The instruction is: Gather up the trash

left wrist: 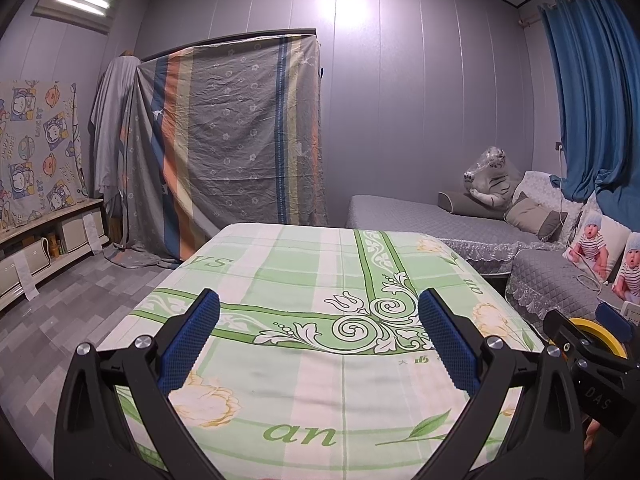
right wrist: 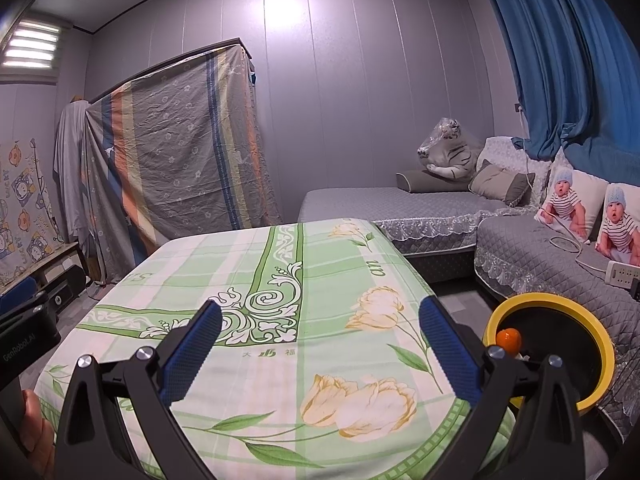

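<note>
From the left wrist camera, the left gripper hangs over the near end of a table under a green-and-white floral cloth, its blue-padded fingers spread wide with nothing between them. Past the far edge of the table a striped sheet is draped over something tall, and to the table's right runs a grey quilted sofa with a plastic-wrapped tiger toy and cushions. At the table's right corner, the right gripper blocks most of a yellow-rimmed bin; only a slice of rim shows.

From the right wrist camera, the right gripper also stands over the table's near end, jaws wide apart and empty. The bin sits just off the table's right side, near the sofa, partly hidden behind the right finger. Inside it lies a small orange ball-like piece, possibly with a pale scrap beside it; the view is too cramped to be sure. A white power strip rests on the sofa seat beyond the bin. At the table's left edge, a hand holds the left gripper's black body.
</note>
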Tool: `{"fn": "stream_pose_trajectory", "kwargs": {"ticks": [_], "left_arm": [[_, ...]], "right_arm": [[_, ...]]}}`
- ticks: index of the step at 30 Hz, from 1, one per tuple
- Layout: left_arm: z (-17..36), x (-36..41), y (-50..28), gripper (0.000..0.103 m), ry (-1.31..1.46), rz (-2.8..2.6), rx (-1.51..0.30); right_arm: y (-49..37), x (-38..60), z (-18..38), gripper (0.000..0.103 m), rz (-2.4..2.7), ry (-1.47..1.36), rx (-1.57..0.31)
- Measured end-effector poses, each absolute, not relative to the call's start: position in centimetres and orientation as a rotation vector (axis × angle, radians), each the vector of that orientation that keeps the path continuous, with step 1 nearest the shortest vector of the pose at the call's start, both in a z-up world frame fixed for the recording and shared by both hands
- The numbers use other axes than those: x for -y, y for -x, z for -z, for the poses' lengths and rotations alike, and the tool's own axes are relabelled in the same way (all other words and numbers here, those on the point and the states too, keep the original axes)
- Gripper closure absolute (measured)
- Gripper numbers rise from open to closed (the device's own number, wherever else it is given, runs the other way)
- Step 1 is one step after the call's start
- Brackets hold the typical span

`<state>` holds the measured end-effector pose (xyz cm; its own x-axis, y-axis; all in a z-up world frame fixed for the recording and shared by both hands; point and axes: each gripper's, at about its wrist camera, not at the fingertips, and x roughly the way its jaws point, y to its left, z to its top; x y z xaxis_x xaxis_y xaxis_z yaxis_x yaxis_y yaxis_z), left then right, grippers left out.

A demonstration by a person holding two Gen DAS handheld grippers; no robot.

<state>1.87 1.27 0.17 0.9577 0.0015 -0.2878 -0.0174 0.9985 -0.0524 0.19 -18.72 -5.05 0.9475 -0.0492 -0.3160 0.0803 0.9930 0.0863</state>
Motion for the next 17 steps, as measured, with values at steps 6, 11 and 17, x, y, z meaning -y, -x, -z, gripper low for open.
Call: {"fn": "stream_pose_trajectory", "kwargs": {"ticks": [6, 11, 17], "left_arm": [[-0.02, -1.22, -2.02, 0.008, 0.049, -0.015, -0.291], [0.06, -1.36, -2.00, 0.008, 0.055, -0.009, -0.297], [0.07, -1.46, -2.09, 0.008, 0.053, -0.010, -0.300]], "right_arm": [[-0.14, 18.57, 5.20, 0.008, 0.068, -0.101, -0.319], [-0.22, 18.70, 5.04, 0.008, 0.068, -0.100, -0.321], [-0.22, 18.54, 5.18, 0.008, 0.070, -0.103, -0.321]]}}
